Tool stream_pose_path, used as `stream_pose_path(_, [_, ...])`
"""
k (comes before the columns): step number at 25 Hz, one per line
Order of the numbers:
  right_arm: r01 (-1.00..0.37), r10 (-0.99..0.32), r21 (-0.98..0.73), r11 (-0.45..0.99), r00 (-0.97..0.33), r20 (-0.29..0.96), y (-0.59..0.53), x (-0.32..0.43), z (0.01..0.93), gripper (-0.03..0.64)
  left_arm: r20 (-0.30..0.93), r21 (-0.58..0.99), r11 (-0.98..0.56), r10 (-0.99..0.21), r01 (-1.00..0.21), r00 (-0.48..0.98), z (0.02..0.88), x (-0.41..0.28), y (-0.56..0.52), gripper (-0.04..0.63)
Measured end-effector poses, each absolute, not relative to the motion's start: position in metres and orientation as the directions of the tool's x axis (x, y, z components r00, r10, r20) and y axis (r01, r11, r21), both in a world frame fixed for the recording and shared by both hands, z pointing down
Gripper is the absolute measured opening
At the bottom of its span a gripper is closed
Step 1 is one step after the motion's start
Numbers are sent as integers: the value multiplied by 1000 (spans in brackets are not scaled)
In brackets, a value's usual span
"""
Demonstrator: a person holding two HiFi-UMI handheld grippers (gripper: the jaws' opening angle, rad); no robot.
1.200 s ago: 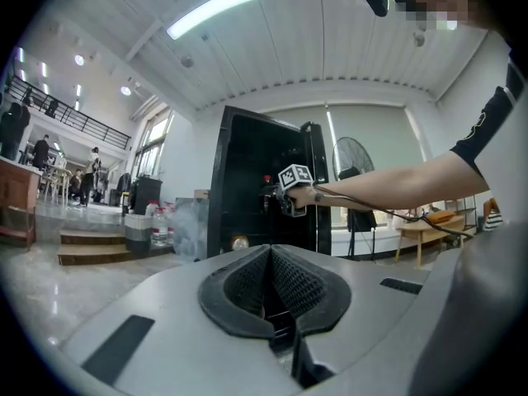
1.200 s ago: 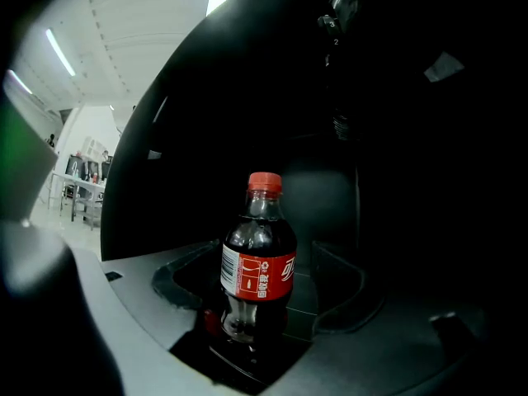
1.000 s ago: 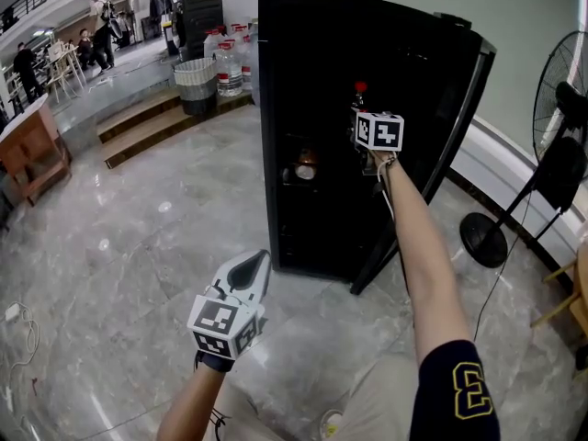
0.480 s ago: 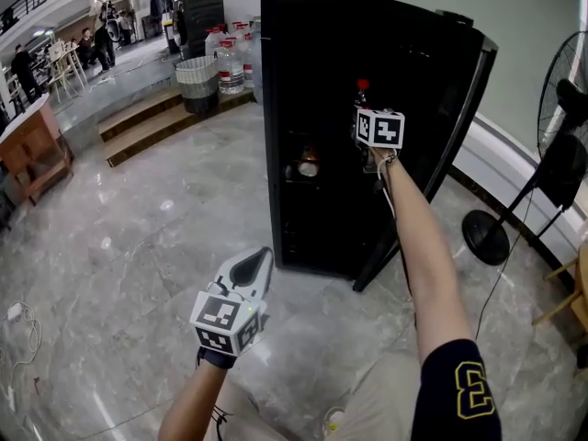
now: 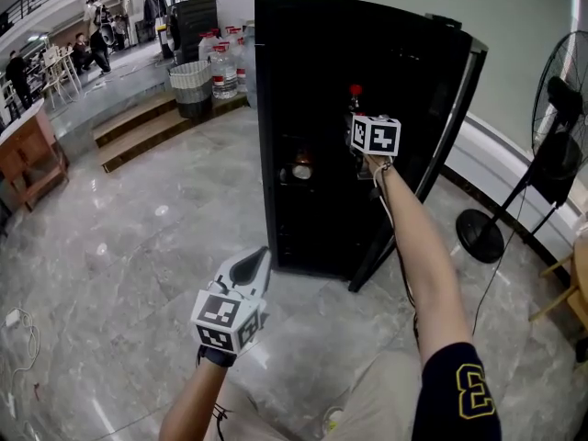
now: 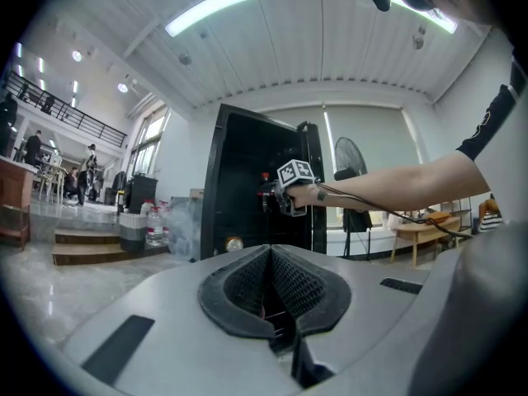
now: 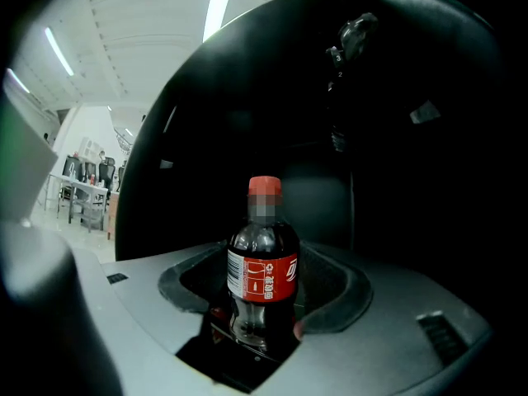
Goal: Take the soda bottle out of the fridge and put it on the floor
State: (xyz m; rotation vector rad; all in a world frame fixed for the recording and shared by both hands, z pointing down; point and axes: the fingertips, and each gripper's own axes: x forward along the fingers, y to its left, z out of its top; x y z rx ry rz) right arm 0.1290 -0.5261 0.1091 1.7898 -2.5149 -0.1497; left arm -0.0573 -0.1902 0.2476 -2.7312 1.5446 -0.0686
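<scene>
Here the soda bottle (image 7: 262, 262) stands upright inside the black fridge (image 5: 367, 44), on an upper shelf, and its red cap shows just above the marker cube in the head view. The right hand-held gripper (image 5: 358, 122) reaches into the fridge at the end of a stretched arm. Its jaws are wide and are closing, with the lower part of the bottle between them. A dark gap shows between the bottle and the left jaw, so the grip does not look firm. The bottle holds dark drink and has a red label.

The left hand-held gripper (image 5: 250, 269) hangs low, near the person, above the grey marble floor (image 5: 138, 246) and well apart from the fridge. Its jaws are pressed together and hold nothing.

The fridge door (image 5: 441, 145) stands open on the right side. On a lower shelf lies a small round thing (image 5: 301, 168) that I cannot identify. A standing fan (image 5: 560, 145) is at the right, and large water jugs (image 5: 220, 62) stand far at the left of the fridge.
</scene>
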Motion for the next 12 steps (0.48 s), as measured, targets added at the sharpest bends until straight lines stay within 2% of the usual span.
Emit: stream_pose_path(12, [-912, -911, 33, 409, -410, -45, -472, 123, 105, 255, 38, -24, -542, -840, -840, 541, 243, -45, -186, 16])
